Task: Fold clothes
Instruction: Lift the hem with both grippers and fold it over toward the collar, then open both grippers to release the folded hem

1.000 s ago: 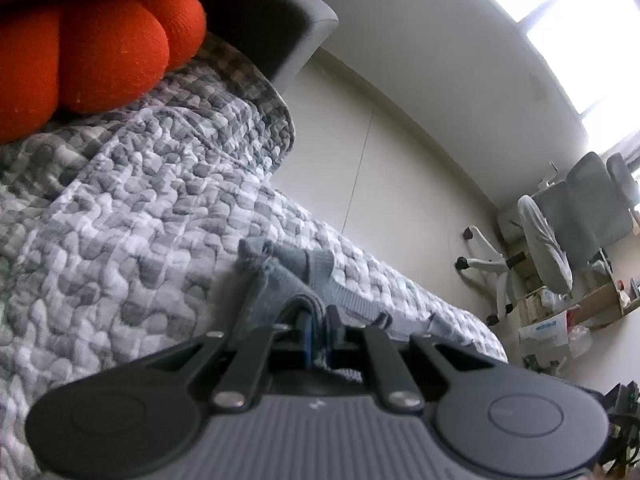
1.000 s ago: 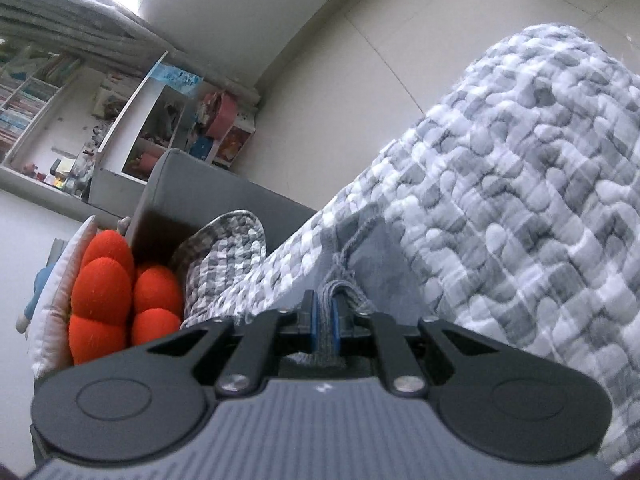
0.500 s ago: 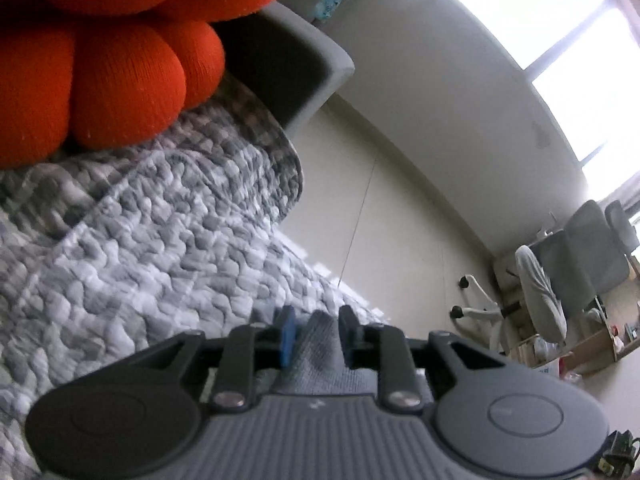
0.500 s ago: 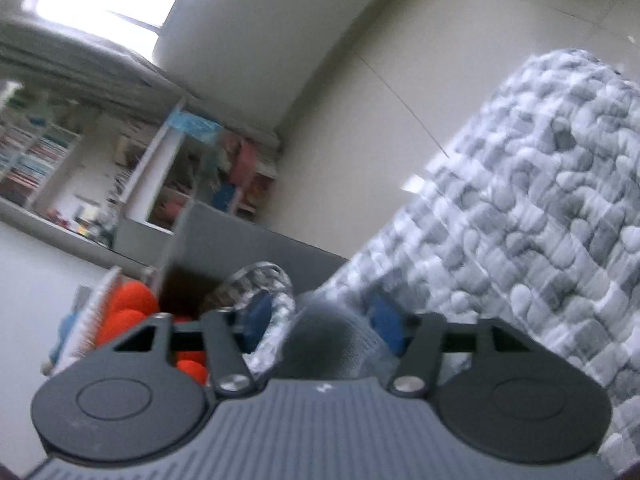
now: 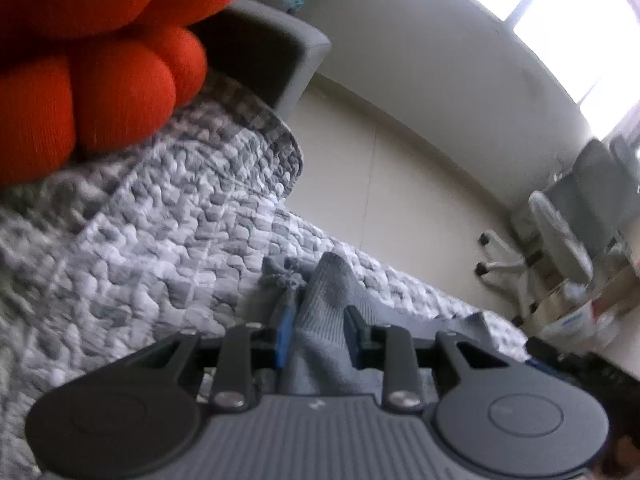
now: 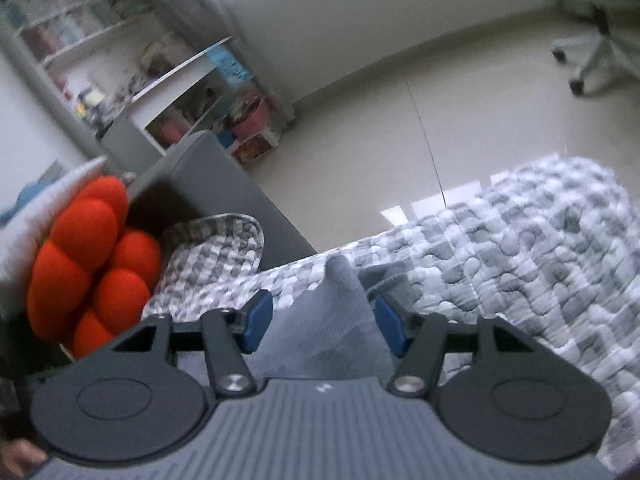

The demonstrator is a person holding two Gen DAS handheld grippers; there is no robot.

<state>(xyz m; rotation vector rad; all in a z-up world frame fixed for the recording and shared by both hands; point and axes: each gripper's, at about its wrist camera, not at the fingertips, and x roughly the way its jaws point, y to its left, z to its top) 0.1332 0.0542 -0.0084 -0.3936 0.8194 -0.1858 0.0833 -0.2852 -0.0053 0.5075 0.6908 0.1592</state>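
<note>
A grey knitted garment (image 5: 328, 304) lies on a grey-and-white quilt (image 5: 160, 240), with a frayed cord end (image 5: 286, 280) beside its raised fold. My left gripper (image 5: 319, 334) straddles that fold and its jaws are opening; the blue pads stand close on either side without squeezing it. In the right wrist view the same garment (image 6: 320, 344) rises as a ridge between the pads of my right gripper (image 6: 324, 322). Those jaws stand wide, clear of the cloth. The quilt (image 6: 520, 260) spreads out to the right.
An orange knot cushion (image 5: 100, 60) (image 6: 88, 260) rests against the grey sofa arm (image 5: 272, 52) (image 6: 224, 184). Beyond the quilt's edge is pale floor (image 5: 380, 180). An office chair (image 5: 560, 232) and boxes stand far right; a cluttered shelf (image 6: 192, 92) lines the wall.
Both grippers were shut on the grey garment a second ago and have let it go. The right jaws spread wide, the left less so. Both views rolled and rose.
</note>
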